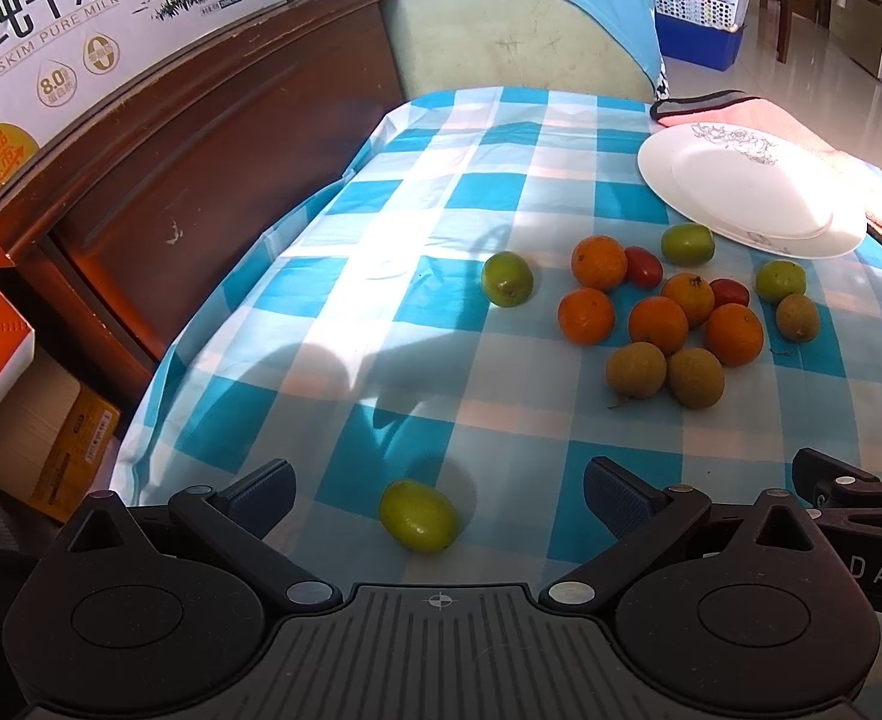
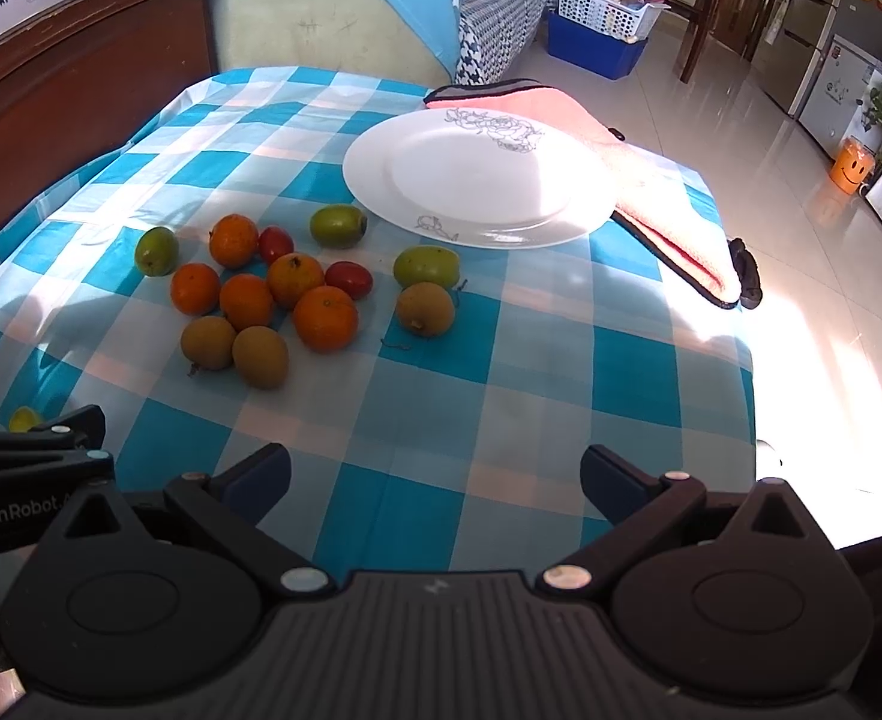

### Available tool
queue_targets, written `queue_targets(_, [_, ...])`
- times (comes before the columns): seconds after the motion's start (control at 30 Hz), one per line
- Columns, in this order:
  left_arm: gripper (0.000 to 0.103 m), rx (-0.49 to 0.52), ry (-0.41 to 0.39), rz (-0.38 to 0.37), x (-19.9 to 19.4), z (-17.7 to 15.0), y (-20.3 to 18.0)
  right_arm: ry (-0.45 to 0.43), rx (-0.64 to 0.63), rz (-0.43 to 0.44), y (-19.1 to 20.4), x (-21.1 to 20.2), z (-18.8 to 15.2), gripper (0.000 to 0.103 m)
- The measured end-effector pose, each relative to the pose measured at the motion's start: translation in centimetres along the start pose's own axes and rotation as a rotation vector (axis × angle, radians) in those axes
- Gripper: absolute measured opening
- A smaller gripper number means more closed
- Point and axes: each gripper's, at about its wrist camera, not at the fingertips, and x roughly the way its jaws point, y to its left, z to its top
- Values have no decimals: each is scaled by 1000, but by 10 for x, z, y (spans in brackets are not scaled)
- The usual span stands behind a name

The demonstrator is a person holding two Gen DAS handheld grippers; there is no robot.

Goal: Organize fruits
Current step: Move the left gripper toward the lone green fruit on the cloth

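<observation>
Here the green fruit (image 1: pixel 419 515) lies just ahead between the spread, empty fingers of the left gripper (image 1: pixel 438 492), nearer than the equally released right gripper (image 2: pixel 435 477).

Right gripper (image 2: pixel 435 474) over the checked counter (image 2: pixel 501 372), jaws wide apart, nothing between them.
We see a white plate (image 2: pixel 477 180) at the far side, its right rim on a pink towel (image 2: pixel 651 192). Near it, to the left, lies a loose cluster of fruits (image 2: pixel 297 288): oranges, green, brown and small red ones. The left gripper (image 2: pixel 33 456) pokes in at the left edge.
</observation>
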Motion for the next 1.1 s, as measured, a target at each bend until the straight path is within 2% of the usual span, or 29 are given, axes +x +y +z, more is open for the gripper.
queue_targets(0.1, [102, 1, 1, -10, 0, -2, 3, 1, -4, 7, 1, 1, -1, 102])
queue_targets(0.23, [103, -29, 12, -61, 3, -7, 13, 10, 4, 40, -3, 3, -3, 102])
queue_targets(0.4, [103, -54, 17, -99, 8, -12, 25, -14, 85, 93, -21, 0, -3, 102])
queue_targets(0.53, [103, -93, -17, -136, 6, -15, 37, -71, 136, 143, -37, -5, -8, 102])
queue_targets(0.67, [103, -130, -46, -154, 3, -18, 49, -46, 156, 170, -47, -1, -10, 102])
queue_targets(0.93, [102, -152, -29, -166, 6, -25, 63, -34, 201, 141, -65, 2, -15, 101])
queue_targets(1.1, [102, -185, -29, -158, 7, -25, 71, -18, 249, 131, -76, 6, -17, 94])
